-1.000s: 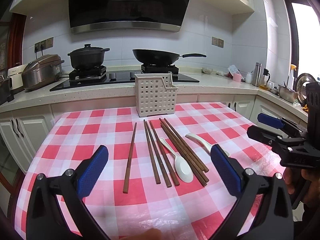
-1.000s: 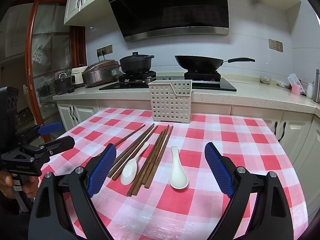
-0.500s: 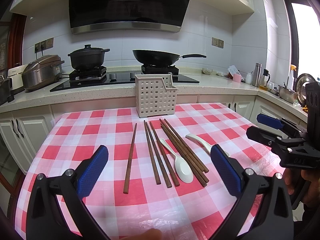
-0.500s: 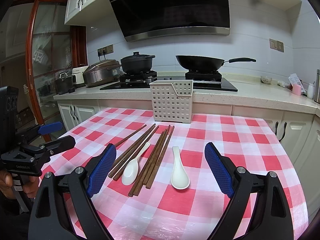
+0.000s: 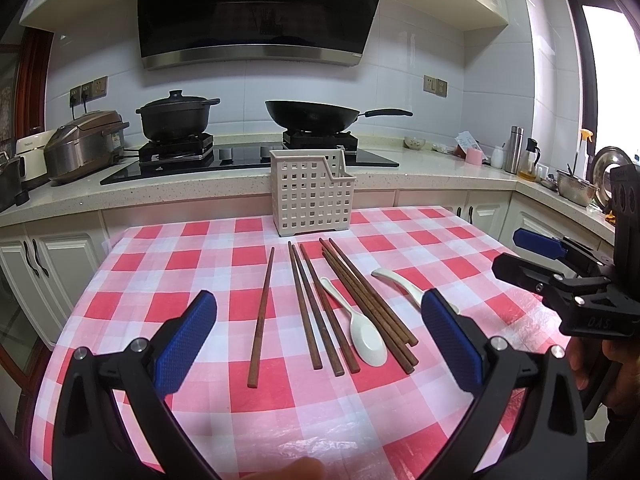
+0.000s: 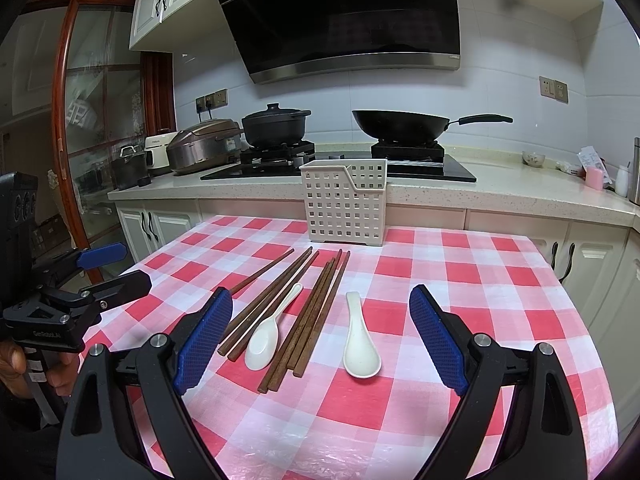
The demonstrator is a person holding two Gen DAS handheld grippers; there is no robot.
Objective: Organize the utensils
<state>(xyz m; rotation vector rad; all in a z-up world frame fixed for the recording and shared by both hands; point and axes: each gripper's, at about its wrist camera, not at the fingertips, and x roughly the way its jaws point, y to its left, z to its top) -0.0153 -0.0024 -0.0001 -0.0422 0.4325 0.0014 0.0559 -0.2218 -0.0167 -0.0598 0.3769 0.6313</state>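
Your left claw point(image 5: 320, 336) hangs with jaws wide and empty above the near edge of the checked counter point(image 5: 132, 300). Your right claw point(image 6: 320, 336) is likewise spread wide, holding nothing. Between the jaws lie the brown chopsticks point(image 5: 308, 304): one lone stick point(image 5: 261, 316) to the left, the rest in loose parallel groups. One white spoon point(image 5: 360, 326) rests among them; a second spoon point(image 6: 360, 344) lies apart on the right. The perforated cream holder point(image 5: 312, 198) stands upright at the counter's far edge, just beyond the chopstick tips.
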